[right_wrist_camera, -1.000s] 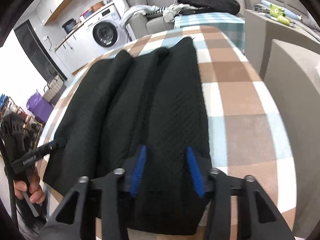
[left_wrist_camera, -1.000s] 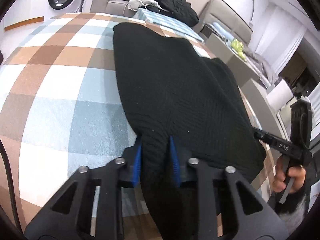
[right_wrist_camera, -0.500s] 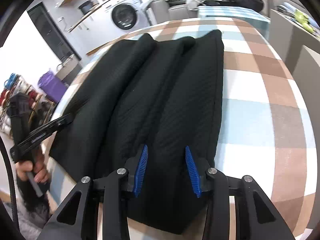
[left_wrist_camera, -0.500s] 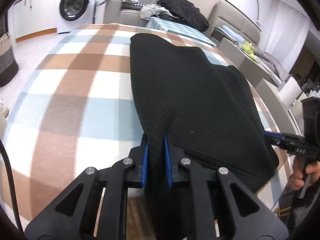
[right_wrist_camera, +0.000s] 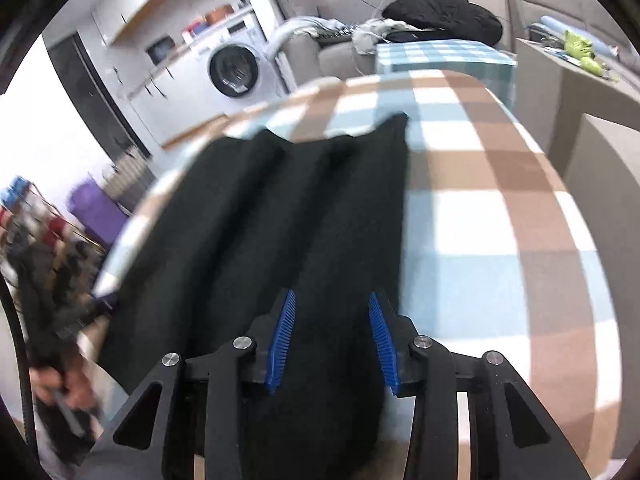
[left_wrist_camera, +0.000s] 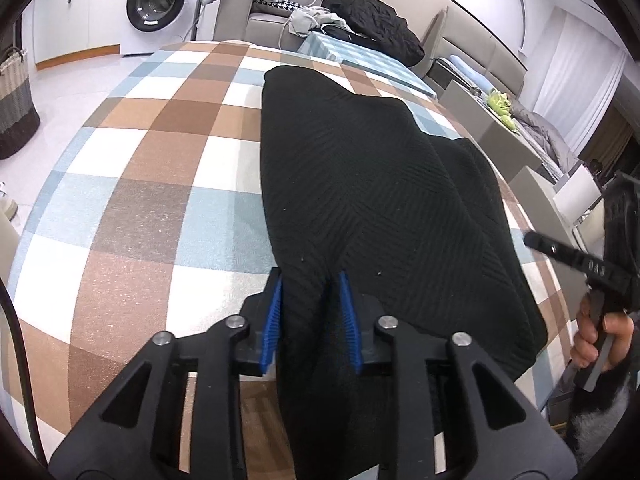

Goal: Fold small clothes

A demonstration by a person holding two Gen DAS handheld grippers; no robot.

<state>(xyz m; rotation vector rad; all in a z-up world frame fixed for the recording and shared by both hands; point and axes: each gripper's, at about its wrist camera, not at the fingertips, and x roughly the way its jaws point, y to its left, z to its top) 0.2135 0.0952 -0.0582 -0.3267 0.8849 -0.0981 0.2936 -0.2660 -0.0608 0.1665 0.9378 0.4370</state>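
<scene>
Black knit garment (left_wrist_camera: 372,200) fills frame centre on checked tablecloth (left_wrist_camera: 140,200). Left gripper (left_wrist_camera: 310,312) and right gripper (right_wrist_camera: 332,336) each straddle bunched near-edge fabric, grip loose-looking; knit may slip, ruining fold.

The letters "DAS" are seen printed in white on the right claw (left_wrist_camera: 576,260); nothing else is legible.
</scene>
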